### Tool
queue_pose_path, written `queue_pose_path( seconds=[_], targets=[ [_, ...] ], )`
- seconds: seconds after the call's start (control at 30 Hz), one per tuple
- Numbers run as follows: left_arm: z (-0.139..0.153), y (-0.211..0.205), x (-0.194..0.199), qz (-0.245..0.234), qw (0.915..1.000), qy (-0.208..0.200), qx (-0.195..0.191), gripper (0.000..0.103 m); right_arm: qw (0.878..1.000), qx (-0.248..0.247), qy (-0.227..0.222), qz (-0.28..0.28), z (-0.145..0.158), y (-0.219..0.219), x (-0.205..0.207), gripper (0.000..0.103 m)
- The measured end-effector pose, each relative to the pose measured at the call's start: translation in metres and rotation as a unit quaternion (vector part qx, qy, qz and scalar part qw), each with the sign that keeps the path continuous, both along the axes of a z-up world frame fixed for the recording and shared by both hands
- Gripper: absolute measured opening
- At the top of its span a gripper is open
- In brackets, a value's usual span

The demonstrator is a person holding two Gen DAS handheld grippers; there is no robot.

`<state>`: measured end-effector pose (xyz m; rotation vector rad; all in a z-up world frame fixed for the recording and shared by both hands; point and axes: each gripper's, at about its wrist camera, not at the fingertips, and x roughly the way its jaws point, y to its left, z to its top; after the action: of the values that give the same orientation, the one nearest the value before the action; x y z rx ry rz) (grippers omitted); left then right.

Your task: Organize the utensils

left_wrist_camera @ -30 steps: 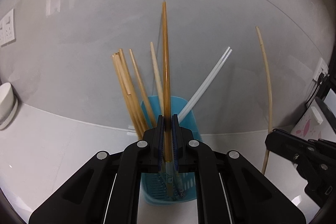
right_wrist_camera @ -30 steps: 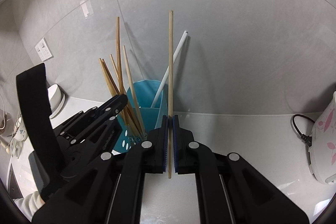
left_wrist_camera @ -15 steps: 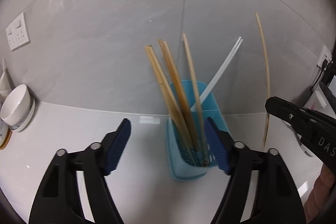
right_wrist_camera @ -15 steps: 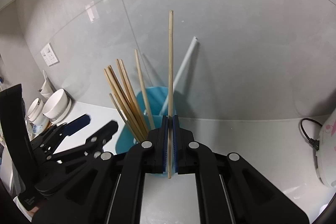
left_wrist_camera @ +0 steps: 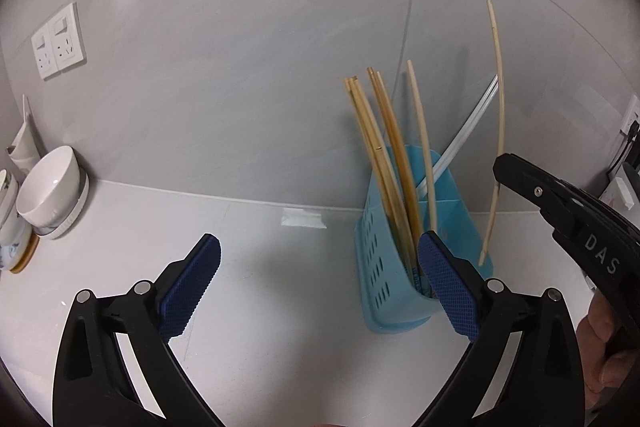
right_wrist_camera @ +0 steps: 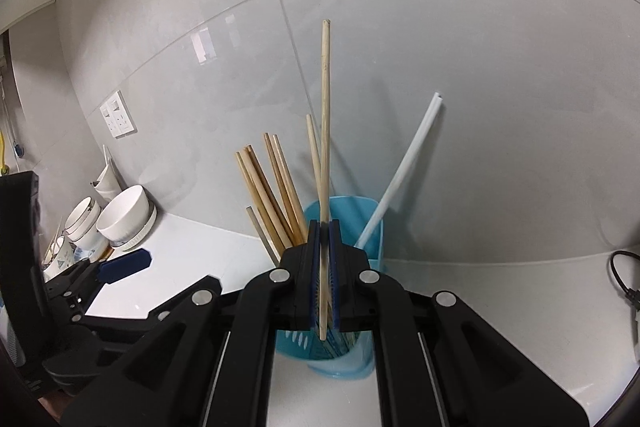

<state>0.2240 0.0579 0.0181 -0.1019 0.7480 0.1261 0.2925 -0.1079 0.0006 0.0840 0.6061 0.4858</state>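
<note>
While the left gripper (left_wrist_camera: 318, 281) hangs wide and empty, its fingers having just opened, the blue holder (left_wrist_camera: 404, 267) stands on the tabletop (left_wrist_camera: 240, 247); the right gripper (right_wrist_camera: 325, 277) pinches a pale chopstick (right_wrist_camera: 325, 147), best lowered upright into it.

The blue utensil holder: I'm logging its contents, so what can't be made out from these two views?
- Right wrist view: the holder front and chopstick bottoms are hidden behind the right gripper, shut on a pale chopstick.
- Left wrist view: a blue pad of the open left gripper covers the holder's near corner.
- Divider compartments: unclear which holds what.
</note>
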Motion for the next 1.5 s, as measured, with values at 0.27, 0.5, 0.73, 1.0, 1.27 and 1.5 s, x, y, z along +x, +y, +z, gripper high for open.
queue_pose_path(
  seconds=[0.27, 0.5, 0.73, 1.0, 1.27, 1.5],
  targets=[
    [-0.012, 0.01, 0.0, 0.003, 0.9999, 0.014, -0.007, 0.097, 1.0, -0.015, -0.015, -0.002, -0.021, 0.01, 0.003, 0.004],
    [-0.02, 0.012, 0.003, 0.003, 0.9996, 0.024, -0.011, 0.097, 0.999, -0.045, -0.004, -0.006, -0.038, 0.017, 0.002, 0.006],
    [-0.02, 0.022, -0.003, 0.005, 0.9997, 0.02, -0.015, 0.097, 0.996, -0.081, 0.012, -0.035, -0.021, 0.011, -0.016, 0.052],
    [0.011, 0.017, -0.038, -0.01, 0.9998, 0.01, -0.016, 0.097, 0.994, -0.084, 0.037, -0.058, 0.013, -0.02, -0.057, 0.086],
    [0.024, 0.01, -0.086, -0.024, 0.9993, 0.02, -0.019, 0.097, 0.99, -0.092, 0.046, -0.092, 0.03, -0.048, -0.111, 0.095],
    [0.025, -0.004, -0.119, -0.031, 0.9983, 0.036, -0.033, 0.097, 0.988, -0.104, 0.06, -0.096, 0.031, -0.059, -0.156, 0.095]
  ],
)
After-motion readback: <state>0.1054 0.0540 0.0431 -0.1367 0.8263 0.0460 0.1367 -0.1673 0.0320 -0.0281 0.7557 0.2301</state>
